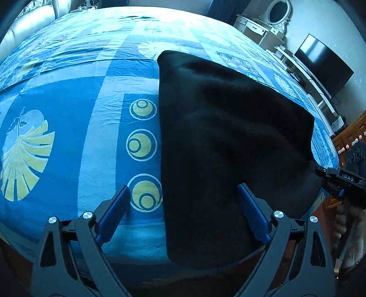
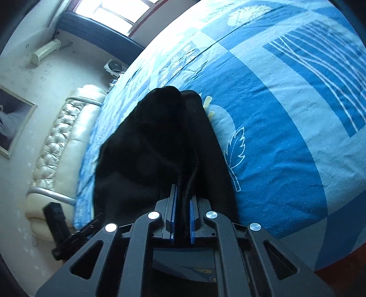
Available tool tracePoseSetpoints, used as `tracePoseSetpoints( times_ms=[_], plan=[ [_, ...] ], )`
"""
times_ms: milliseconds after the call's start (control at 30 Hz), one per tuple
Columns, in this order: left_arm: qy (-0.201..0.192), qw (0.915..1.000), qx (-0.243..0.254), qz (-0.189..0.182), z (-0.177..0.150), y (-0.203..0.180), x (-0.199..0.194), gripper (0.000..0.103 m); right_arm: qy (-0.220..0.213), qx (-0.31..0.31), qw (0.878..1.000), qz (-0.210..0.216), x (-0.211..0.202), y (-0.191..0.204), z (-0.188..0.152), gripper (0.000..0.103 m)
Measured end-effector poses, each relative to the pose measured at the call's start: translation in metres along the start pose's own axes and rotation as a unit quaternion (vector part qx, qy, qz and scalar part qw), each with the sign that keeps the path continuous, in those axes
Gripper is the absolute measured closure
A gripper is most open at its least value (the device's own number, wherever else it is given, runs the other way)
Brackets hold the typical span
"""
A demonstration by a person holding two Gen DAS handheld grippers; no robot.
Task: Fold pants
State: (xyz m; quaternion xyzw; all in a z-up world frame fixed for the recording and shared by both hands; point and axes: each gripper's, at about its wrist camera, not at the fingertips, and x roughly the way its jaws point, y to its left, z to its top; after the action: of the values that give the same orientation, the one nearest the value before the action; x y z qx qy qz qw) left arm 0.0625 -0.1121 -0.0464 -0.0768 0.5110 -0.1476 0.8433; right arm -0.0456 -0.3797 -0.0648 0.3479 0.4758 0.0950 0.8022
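The black pants [image 1: 219,137] lie folded lengthwise on the blue patterned bed sheet [image 1: 75,146], running from the bed's near edge away toward the far side. My left gripper [image 1: 184,194] is open, its blue pads spread wide over the near end of the pants, holding nothing. In the right wrist view the pants [image 2: 155,148] stretch away from me, and my right gripper [image 2: 183,203] is shut on a bunched edge of the fabric. The right gripper also shows in the left wrist view [image 1: 329,180], clamped on the pants' right corner at the bed's edge.
A cream tufted headboard [image 2: 59,146] stands at the bed's end. A white dresser with an oval mirror [image 1: 272,20], a dark TV [image 1: 324,64] and wooden drawers [image 1: 350,134] line the right side. A window [image 2: 114,13] is beyond the bed.
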Motion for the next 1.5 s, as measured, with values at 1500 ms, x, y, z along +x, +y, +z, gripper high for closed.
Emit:
tracePoseSetpoints(
  times_ms=[1500],
  plan=[
    [-0.001,0.9999,0.012,-0.011,0.008,0.001,0.001,0.007,0.028,-0.011,0.999,0.013,-0.024,0.028,-0.013,0.095]
  ],
)
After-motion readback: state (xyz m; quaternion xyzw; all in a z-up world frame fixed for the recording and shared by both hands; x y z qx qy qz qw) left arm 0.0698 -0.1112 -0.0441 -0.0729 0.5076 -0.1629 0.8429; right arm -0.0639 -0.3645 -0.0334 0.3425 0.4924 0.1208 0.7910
